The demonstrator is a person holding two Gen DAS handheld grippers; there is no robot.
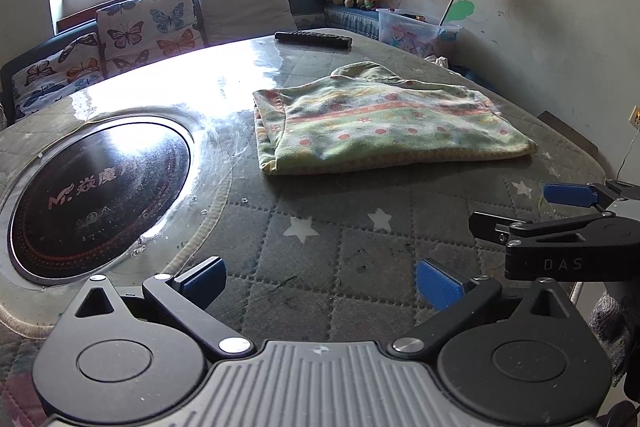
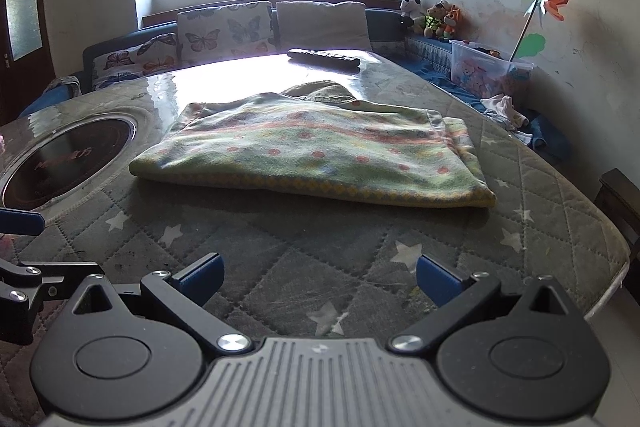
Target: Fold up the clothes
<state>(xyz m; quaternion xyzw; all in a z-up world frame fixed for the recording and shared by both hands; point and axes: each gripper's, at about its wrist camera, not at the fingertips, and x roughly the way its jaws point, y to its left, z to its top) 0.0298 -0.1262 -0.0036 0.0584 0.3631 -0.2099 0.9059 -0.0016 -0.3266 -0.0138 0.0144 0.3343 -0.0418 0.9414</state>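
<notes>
Right wrist view has the folded garment (image 2: pixel 316 157) lying flat in the middle of the counter (image 2: pixel 568 211), a green fleecy piece with pink dots and stripes, doubled over so its folded edge faces the camera and layered edges sit at its right end. A loose olive flap pokes out at the far side, so the fold looks incomplete or slightly untidy. Both claws are near the counter's front edge, well apart from the cloth: the right claw (image 2: pixel 320 279) is spread wide with nothing between its blue pads, and the left claw (image 1: pixel 320 281) is likewise spread and empty.

Judging from this, the main risk is pinching only the top layer at the stacked right end, which would peel the fold open instead of carrying it over. The plush fabric may also drag on the quilted cover and bunch. To the left, the round induction hob (image 1: pixel 100 195) is set into a glossy surface just beside the garment; a sweep that way could slide cloth onto it. A remote control (image 2: pixel 324 59) lies beyond, clear of the work.
</notes>
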